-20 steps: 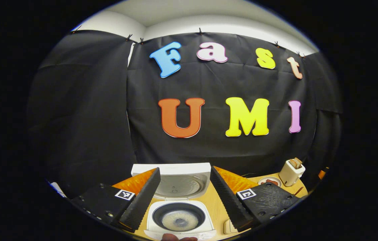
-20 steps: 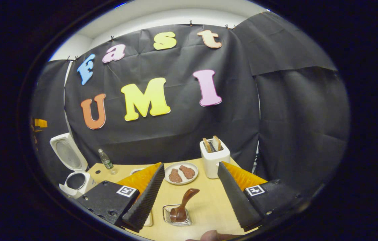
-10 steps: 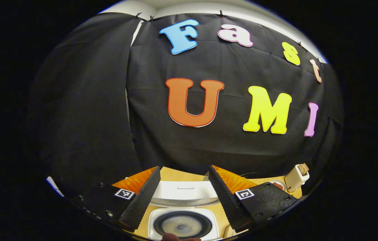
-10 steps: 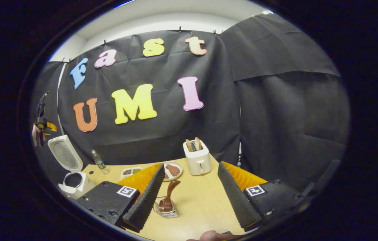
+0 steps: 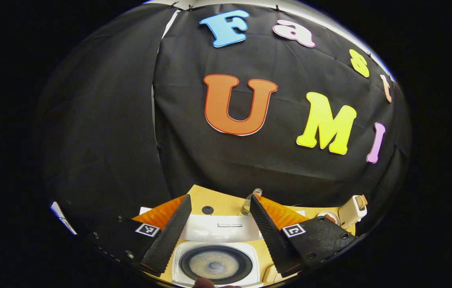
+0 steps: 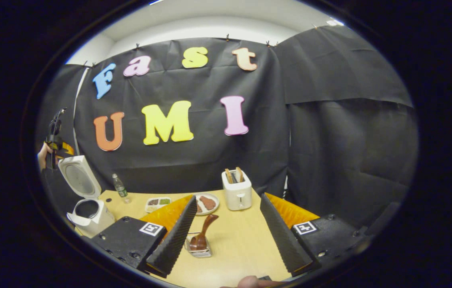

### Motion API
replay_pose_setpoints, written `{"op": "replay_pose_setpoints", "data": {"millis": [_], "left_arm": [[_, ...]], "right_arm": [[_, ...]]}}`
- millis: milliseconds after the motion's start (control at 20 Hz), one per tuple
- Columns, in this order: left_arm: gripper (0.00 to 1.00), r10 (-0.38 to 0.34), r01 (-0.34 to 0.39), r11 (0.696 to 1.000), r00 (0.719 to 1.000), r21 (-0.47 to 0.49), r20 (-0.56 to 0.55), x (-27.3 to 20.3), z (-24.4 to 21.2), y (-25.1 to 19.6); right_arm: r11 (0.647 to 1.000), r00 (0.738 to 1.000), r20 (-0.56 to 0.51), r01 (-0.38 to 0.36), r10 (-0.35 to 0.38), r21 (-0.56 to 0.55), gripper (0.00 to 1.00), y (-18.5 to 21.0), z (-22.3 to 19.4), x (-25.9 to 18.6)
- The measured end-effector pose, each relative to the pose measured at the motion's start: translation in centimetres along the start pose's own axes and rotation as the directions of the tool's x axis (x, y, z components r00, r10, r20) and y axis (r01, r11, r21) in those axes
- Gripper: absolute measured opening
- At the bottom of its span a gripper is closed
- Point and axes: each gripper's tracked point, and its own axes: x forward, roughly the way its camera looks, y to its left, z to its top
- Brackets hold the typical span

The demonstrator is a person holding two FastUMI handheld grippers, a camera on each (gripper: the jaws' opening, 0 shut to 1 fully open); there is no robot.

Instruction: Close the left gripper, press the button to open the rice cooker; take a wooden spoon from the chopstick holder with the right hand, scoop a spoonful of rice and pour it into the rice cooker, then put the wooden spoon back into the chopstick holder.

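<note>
Left gripper view: your left claw hangs above the cooker, fingers spread wide with nothing between them. The lid stands up, hinged back on the far side, so the pot mouth lies open directly below and between the fingers. Pale rice shows at the pot bottom. A bottle stands beyond the lid near the wall; a toaster sits far to the right on the table.

Right gripper view: your right claw is also spread wide and holds nothing. The spoon stands in the holder ahead and a little to the left, just beside the left finger and closer to it than to the right one. The handle leans up and to the right, away from you. This hand is the nearer one to the spoon; the cooker sits well apart at far left, with the other claw above its raised lid. A plate and the toaster lie beyond the holder.

Judgement: the lid step looks done. To take the spoon, shift left until the handle sits between both fingers, then close across its slant.
</note>
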Motion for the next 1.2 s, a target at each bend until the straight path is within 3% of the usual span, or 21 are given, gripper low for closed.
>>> {"op": "replay_pose_setpoints", "data": {"millis": [200,350,500,750,1000,1200], "left_arm": [[0.96,0.005,-0.003,0.997,1.0,0.08,-0.023,-3.6,-3.5,-0.5],[0.96,-0.044,0.047,0.998,0.994,0.03,-0.095,-6.1,-7.4,-1.7],[0.95,-0.051,0.047,0.999,0.983,-0.025,-0.179,-7.6,-13.0,-1.7],[0.96,-0.038,0.032,0.999,0.965,-0.03,-0.261,-8.5,-20.1,-1.3],[0.96,-0.041,0.02,0.998,0.946,-0.067,-0.321,-8.9,-24.2,-0.5],[0.96,-0.035,0.019,0.999,0.935,-0.047,-0.353,-8.5,-26.0,0.1]], "right_arm": [[0.993,0.993,0.007,-0.114,0.115,-0.032,1.0,5.5,0.6,0.4],[0.982,0.983,0.015,-0.18,0.181,-0.049,1.0,8.8,1.1,0.1],[0.971,0.972,0.01,-0.232,0.233,-0.054,1.0,10.9,1.0,-0.3],[0.963,0.967,-0.03,-0.253,0.252,-0.095,0.99,12.1,-0.1,-0.4],[0.944,0.955,-0.064,-0.297,0.291,-0.141,1.0,13.9,-1.3,-1.6],[0.942,0.948,-0.085,-0.316,0.308,-0.113,1.0,14.5,-1.9,-1.1]]}}
